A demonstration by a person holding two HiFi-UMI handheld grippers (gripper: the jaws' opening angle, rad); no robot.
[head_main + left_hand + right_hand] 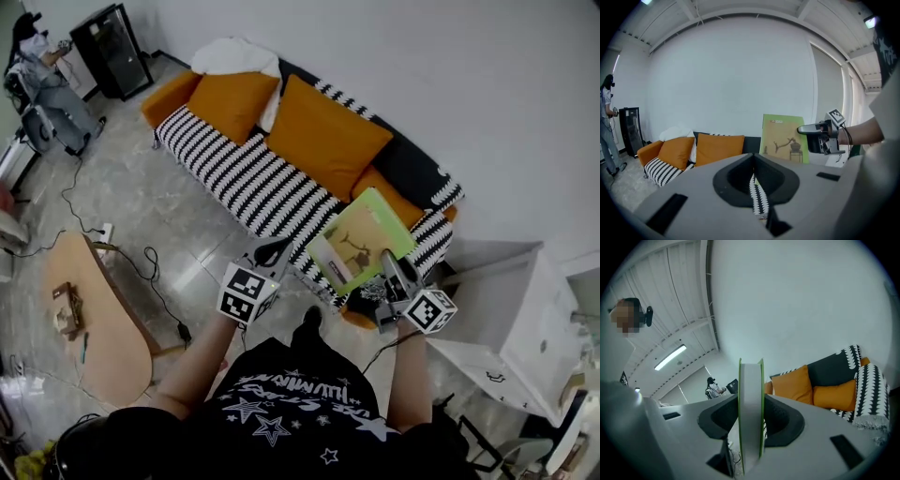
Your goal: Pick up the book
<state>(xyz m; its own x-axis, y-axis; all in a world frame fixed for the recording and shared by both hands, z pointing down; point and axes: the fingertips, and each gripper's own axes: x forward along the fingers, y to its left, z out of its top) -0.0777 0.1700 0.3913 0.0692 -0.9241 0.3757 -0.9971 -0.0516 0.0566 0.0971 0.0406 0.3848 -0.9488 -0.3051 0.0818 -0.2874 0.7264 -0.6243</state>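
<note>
The book has a green cover with a tan picture on its front. It hangs in the air over the right end of the striped sofa. My right gripper is shut on the book's lower right edge. In the right gripper view the book stands edge-on between the dark pads. My left gripper is to the left of the book, apart from it, shut with nothing in it. From the left gripper view, the book stands upright, with the right gripper on it.
Orange cushions and a white blanket lie on the sofa. A wooden coffee table stands at the left with cables on the floor beside it. A white cabinet is at the right. A person stands far left by a black cabinet.
</note>
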